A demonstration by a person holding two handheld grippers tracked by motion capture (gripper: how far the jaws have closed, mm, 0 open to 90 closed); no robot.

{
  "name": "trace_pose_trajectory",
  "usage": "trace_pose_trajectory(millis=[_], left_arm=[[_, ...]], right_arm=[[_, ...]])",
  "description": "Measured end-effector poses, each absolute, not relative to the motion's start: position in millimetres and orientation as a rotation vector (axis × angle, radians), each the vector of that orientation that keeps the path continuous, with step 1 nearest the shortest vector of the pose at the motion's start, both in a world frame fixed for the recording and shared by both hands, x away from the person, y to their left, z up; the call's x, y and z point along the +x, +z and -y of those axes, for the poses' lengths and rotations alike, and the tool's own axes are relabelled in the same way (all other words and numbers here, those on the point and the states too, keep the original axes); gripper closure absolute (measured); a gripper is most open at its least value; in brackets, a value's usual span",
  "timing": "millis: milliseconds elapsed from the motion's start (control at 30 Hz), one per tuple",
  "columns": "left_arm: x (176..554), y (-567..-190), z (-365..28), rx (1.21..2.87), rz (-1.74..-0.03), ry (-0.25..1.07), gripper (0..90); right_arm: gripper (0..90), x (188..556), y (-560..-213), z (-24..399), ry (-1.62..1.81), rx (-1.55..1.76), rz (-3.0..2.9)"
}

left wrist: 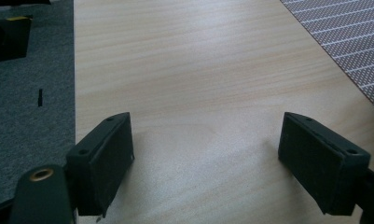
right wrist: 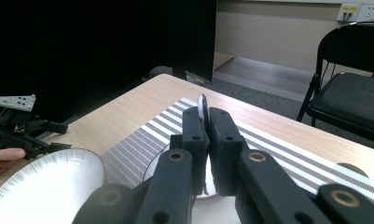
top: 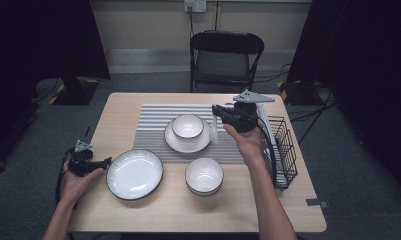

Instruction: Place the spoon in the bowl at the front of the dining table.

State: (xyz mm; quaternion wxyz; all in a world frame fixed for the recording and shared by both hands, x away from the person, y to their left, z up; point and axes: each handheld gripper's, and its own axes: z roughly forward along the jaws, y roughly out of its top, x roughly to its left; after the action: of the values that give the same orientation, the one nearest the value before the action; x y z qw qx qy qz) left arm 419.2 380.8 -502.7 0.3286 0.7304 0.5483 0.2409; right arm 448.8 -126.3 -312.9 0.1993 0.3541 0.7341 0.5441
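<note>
Your right hand-held gripper (right wrist: pixel 208 133) is clamped on a small plate's (right wrist: pixel 203 108) rim; keep it upright & lower gently onto the striped mat (top: pixel 153 131). Left hand-held gripper (left wrist: pixel 208 158): jaws apart.

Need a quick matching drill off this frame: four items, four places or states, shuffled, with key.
Items:
1. left gripper
2. right gripper
3. large plate
4. wire rack

Places or states:
A. at the table's right edge
B. jaws wide apart over bare wood, nothing between them
C. on bare wood in front of the striped mat
D. jaws closed on a thin white utensil, held above the mat

Pairs: 1-B, 2-D, 3-C, 4-A
</note>
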Motion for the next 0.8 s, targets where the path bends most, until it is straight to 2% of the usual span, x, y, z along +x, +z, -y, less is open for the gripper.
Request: trace_pose_trajectory(millis=[800], left_arm=[[419,-503,-381,1.912,-1.434,0.630,17.5]], right_arm=[[86.6,471,-315,91,1.538,0.983,-2.110]])
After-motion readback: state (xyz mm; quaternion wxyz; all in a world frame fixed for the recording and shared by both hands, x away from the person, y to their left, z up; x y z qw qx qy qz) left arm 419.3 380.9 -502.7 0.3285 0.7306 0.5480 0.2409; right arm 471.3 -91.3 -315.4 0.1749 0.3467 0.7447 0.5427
